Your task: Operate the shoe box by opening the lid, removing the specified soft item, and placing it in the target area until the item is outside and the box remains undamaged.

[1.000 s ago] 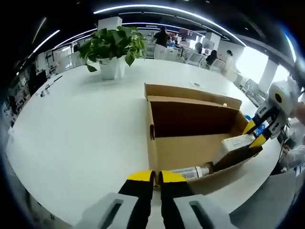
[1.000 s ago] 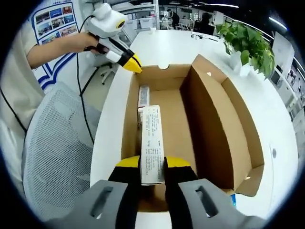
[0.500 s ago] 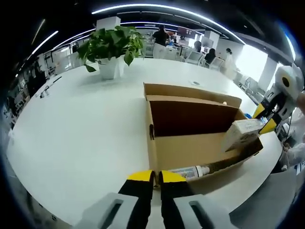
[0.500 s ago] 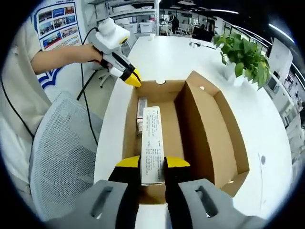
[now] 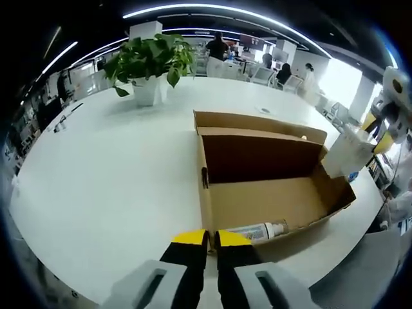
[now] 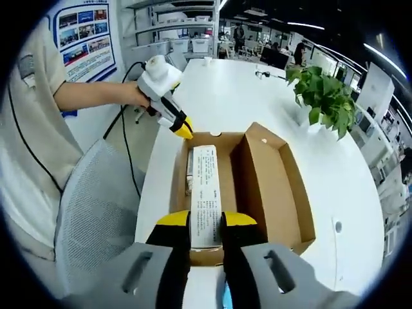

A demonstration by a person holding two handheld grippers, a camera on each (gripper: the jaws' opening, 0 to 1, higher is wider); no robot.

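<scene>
**item lifted clear of the box, drop-off not done yet**

near end first: our right gripper (image 6: 206, 226) has its yellow-tipped jaws pinched tight on the lower end of a long white printed carton (image 6: 206, 203), narrow gap, carton's width only. from the left gripper view we see that carton (image 5: 347, 153) up in the air at the far right end of the box, above the rim, touching nothing but the jaws.

our left gripper (image 5: 211, 238) sits at the near end wall of the open brown cardboard shoe box (image 5: 257, 174), jaws all but closed, just a thin slit. we can't tell whether they pinch the box edge or merely rest against it. in the right gripper view the same gripper (image 6: 183, 129) is at the box's far end, held by a hand (image 6: 138, 96).

inside the box, a white tube-like bottle with a printed label (image 5: 257, 230) lies on the floor along the near wall. lid is flipped open and stands up on the far side. walls look straight, no tears or crush visible.

status as we judge it: lid open done, extraction done. left to do: carry the carton to the target area and set it down. we can't make out any marked target on the round white table (image 5: 116, 167). far back there's a green potted plant in a white pot (image 5: 151, 67).
</scene>
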